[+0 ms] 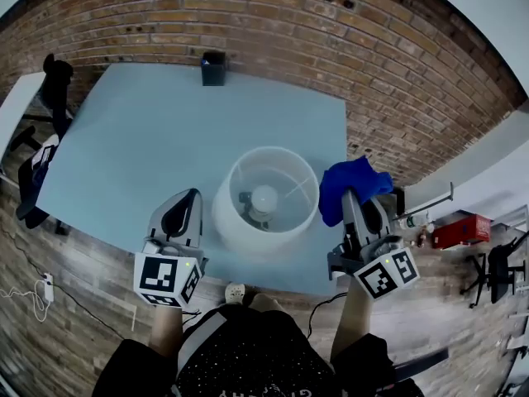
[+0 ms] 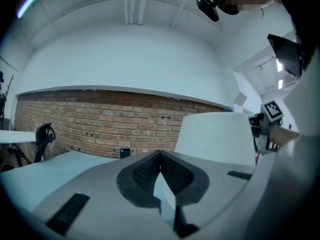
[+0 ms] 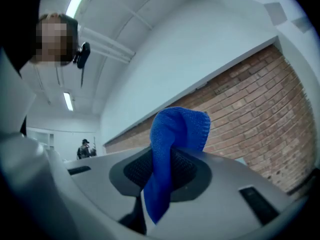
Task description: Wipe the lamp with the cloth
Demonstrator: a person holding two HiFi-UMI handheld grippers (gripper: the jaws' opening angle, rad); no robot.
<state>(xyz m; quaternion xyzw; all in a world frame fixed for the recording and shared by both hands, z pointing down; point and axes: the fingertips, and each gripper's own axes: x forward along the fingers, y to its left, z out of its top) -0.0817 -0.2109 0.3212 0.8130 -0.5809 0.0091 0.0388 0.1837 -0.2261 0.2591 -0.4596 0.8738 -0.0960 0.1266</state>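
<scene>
Head view: lamp point(image 1: 265, 198) upright on worktop point(image 1: 124, 131), between left tool point(image 1: 192, 197) and right tool point(image 1: 350, 195); cloth point(image 1: 354, 180) just beside shade.
Left gripper view: left tool closed at tips, empty.
Right gripper view: right tool clamped on blue cloth.

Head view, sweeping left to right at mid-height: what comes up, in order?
chair → left tongs → lamp → cloth → red box
</scene>
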